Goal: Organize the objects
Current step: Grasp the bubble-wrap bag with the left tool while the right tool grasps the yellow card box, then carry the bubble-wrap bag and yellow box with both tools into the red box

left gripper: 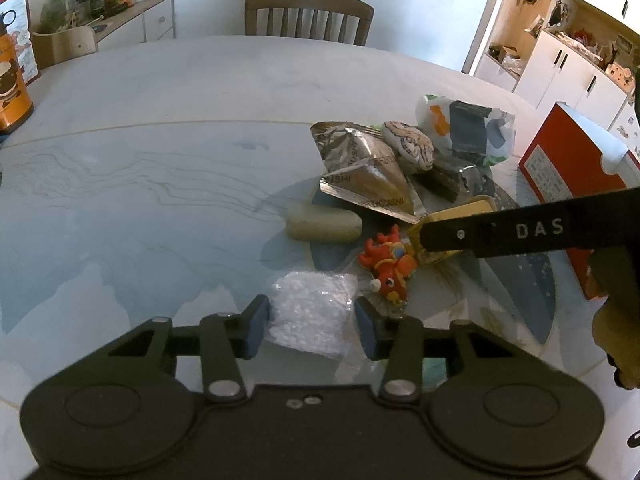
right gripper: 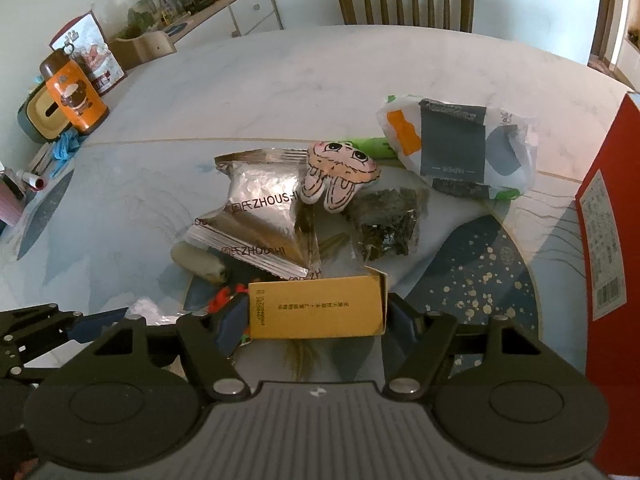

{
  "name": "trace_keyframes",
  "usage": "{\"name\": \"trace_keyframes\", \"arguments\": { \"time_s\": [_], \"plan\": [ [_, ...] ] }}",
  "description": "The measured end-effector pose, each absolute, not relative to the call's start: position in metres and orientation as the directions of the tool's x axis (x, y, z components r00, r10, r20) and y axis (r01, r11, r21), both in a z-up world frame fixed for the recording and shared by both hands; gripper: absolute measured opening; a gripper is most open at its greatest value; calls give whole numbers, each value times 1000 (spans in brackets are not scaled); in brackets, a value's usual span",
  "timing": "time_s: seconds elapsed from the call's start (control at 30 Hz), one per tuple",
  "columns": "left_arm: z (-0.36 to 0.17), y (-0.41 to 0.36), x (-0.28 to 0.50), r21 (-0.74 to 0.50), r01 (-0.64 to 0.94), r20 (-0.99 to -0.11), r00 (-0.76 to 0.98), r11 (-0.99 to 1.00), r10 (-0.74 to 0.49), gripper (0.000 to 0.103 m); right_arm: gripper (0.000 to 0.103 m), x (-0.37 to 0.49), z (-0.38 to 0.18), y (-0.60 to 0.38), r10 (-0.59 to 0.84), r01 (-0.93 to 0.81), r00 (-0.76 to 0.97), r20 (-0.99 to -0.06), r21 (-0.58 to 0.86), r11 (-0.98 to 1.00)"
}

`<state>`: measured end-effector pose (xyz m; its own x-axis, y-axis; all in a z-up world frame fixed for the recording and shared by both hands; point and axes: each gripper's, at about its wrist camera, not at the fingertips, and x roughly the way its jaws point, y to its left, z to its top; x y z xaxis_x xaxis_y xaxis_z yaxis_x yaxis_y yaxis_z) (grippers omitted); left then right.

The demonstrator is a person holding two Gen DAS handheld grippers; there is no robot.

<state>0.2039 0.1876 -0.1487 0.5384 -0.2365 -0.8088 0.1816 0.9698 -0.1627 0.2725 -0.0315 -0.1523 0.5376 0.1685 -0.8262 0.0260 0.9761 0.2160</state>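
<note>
Left wrist view: left gripper (left gripper: 312,326), jaws spread, straddling a clear bubble-wrap pouch (left gripper: 314,316) that lies flat on the marble table (left gripper: 160,168); the blue pads (left gripper: 256,326) stand just beside the pouch, contact not confirmed. Pouch judged very light, soft and crushable, somewhat slick; best taken across its middle with a gentle squeeze. Just beyond: red dragon toy (left gripper: 390,266), pale oblong bar (left gripper: 324,225), two silver snack packets (left gripper: 364,172), and a red box (left gripper: 568,184) at the far right. Right wrist view: right gripper (right gripper: 318,320), jaws pinching a yellow carton (right gripper: 318,307) by its two short ends, the carton near the heap's front edge; whether it is lifted or resting cannot be told. Carton judged light and stiff but hollow, one end flap open, so liable to dent under hard pressure; a grip across the closed body seems safer. Behind it: silver packets, a cartoon-face pouch (right gripper: 340,176), a dark seaweed pack (right gripper: 386,220), a white printed bag (right gripper: 456,148).
</note>
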Motion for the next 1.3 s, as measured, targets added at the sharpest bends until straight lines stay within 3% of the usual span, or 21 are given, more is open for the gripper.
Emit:
{"name": "trace_keyframes", "arguments": {
  "time_s": [0.57, 1.03, 1.3],
  "plan": [
    [-105, 177, 184, -162, 216, -778, 572, 963, -259, 42, 72, 224, -93, -56, 197, 29, 598, -777, 267, 963],
    [-36, 134, 170, -226, 315, -673, 633, 922, -382, 42, 72, 169, -33, -97, 177, 52, 665, -726, 282, 958],
    [-21, 86, 170, -221, 387, -657, 619, 895, -430, 42, 72, 140, -20, -140, 122, 109, 691, -712, 270, 957]
  ]
}}
